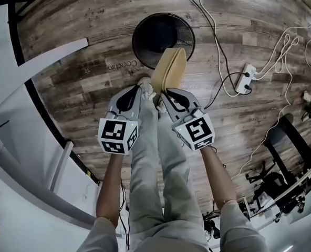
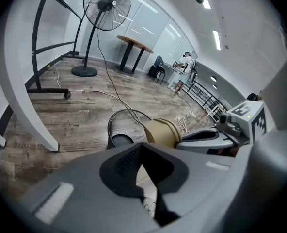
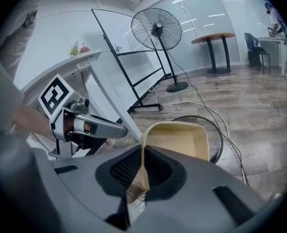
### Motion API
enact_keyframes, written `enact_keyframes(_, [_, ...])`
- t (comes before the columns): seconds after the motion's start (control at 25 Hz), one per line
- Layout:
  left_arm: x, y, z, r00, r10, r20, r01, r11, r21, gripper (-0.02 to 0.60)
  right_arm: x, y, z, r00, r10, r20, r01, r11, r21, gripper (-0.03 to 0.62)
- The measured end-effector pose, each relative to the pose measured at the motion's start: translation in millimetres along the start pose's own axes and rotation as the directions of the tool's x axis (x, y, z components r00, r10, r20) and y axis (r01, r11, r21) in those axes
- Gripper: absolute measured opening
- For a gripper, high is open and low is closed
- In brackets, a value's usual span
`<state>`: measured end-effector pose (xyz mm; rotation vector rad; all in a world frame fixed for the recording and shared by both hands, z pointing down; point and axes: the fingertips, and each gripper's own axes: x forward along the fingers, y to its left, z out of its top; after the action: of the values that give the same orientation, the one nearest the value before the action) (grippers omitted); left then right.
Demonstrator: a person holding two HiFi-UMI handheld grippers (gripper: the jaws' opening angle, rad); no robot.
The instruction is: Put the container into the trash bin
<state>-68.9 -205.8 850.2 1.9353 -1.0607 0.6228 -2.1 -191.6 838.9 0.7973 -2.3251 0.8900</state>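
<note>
The left tool (image 1: pixel 145 91) and right tool (image 1: pixel 163 96) both pinch the container (image 1: pixel 170 68) above the trash bin (image 1: pixel 136 41); next, I think, they let go over it.

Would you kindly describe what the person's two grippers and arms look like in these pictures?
Both the left gripper and the right gripper have smooth light-grey shells with black teardrop-shaped insets and black ribbed pads. Each carries a white cube printed with black square markers. The forearms are bare below short grey sleeves.
</note>
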Motion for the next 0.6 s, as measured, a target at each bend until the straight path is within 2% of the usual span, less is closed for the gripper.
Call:
enact_keyframes(0.32, [-1, 2, 5, 1.000, -0.006, 0.000, 0.006, 1.000, -0.008, 0.011, 24, -12, 15, 1.000, -0.001, 0.001, 0.001, 1.000, -0.009, 0.029])
enact_keyframes(0.6, [-3, 4, 15, 1.000, -0.011, 0.007, 0.011, 1.000, -0.011, 0.011, 48, -30, 25, 0.999, 0.003, -0.039, -0.005, 0.999, -0.045, 0.029])
